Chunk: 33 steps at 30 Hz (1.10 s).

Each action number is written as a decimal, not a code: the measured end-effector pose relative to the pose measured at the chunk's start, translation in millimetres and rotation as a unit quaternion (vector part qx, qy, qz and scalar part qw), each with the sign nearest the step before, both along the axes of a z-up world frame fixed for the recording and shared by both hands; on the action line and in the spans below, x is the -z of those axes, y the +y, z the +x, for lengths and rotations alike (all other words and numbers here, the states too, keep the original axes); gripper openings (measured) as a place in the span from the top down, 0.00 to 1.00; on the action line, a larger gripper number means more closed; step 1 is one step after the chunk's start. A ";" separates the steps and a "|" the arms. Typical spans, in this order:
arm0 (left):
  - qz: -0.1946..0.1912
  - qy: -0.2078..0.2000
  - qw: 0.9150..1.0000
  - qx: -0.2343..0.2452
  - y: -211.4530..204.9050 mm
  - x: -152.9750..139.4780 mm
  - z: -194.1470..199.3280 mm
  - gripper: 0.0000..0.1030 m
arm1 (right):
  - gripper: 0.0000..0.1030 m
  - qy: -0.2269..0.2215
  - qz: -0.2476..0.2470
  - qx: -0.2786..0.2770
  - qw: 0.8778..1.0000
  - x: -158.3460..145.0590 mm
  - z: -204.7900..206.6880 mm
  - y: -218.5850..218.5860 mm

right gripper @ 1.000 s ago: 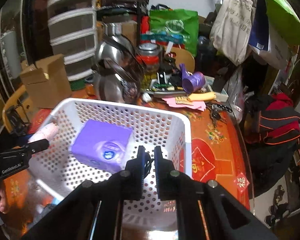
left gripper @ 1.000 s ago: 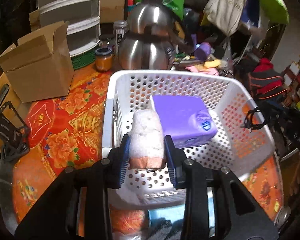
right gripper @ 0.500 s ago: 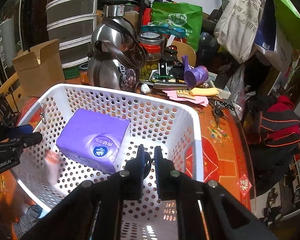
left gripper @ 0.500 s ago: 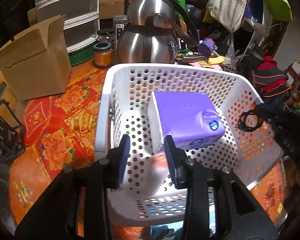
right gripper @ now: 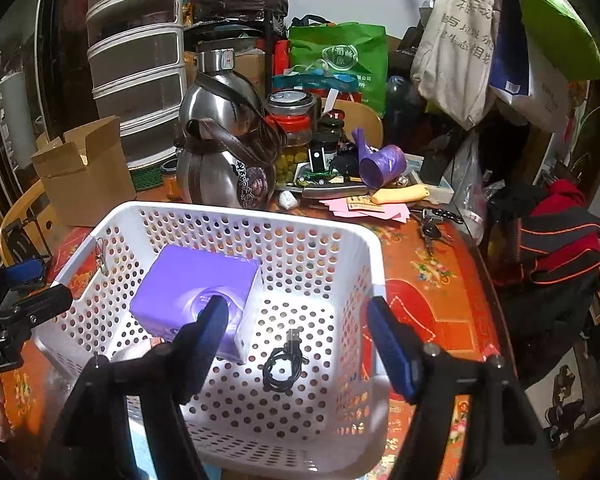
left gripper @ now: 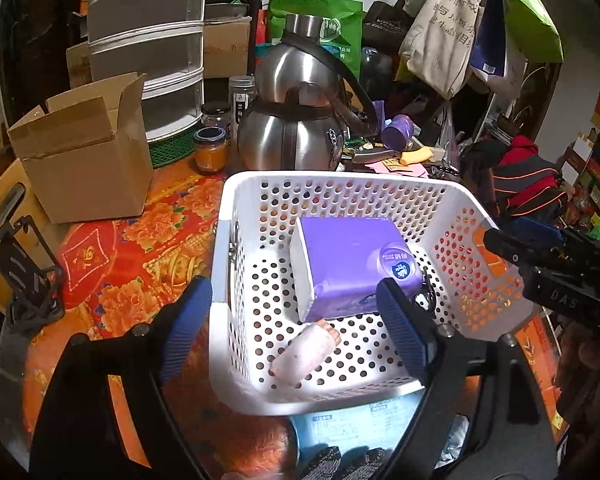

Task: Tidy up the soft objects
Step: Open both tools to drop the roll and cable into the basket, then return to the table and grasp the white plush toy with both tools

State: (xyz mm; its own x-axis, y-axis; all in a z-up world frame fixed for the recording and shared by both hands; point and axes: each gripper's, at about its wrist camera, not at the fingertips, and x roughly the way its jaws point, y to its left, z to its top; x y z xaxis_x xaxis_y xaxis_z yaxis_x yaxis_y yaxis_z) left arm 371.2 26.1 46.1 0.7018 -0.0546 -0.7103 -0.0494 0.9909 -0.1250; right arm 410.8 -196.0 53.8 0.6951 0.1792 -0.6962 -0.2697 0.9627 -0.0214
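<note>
the left tool (left gripper: 296,320) hangs over the white perforated basket (left gripper: 342,186) with its jaws opening wide and gripping nothing; the pink rolled cloth (left gripper: 306,352) lies loose on the basket floor, just beside the purple tissue pack (left gripper: 350,268). the right tool (right gripper: 296,334) is opening too, empty, above a coiled black cable (right gripper: 284,364) lying in the same basket on the counter (right gripper: 428,280).

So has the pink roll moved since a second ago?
Yes. The pink roll left the left gripper and lies on the basket floor, before the purple pack.
</note>
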 end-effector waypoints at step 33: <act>-0.040 -0.082 0.994 0.056 -70.5 62.6 -234.0 0.20 | 0.30 -0.026 0.174 -0.025 0.984 86.7 -269.4 -90.7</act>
